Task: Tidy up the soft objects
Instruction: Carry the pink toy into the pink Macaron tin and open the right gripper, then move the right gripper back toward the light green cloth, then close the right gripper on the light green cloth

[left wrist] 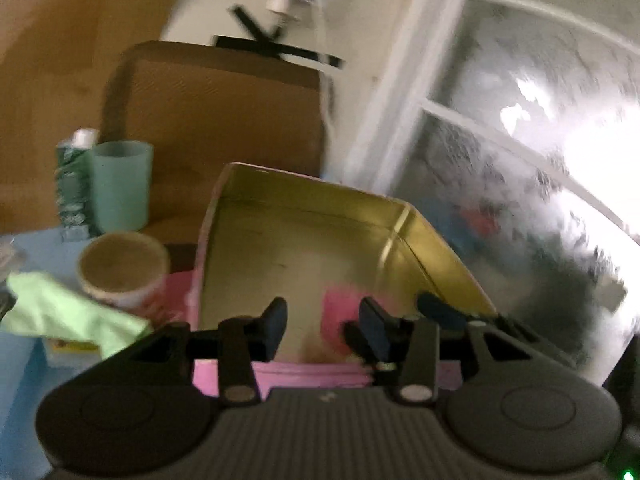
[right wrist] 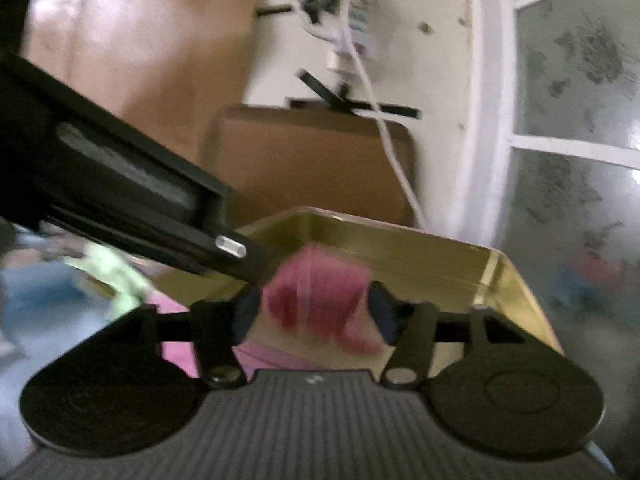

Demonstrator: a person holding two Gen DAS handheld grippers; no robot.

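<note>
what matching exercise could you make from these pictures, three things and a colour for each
Things:
1. cloth
2. cup
3. inside of the tin

Colours:
a. gold
b. light green
c. pale teal

Pairs: 1-b, 2-c, 3-a

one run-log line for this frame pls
left gripper: open, empty, over gold tin | right gripper: pink soft item between fingers, grip unclear | green cloth: outside tin
</note>
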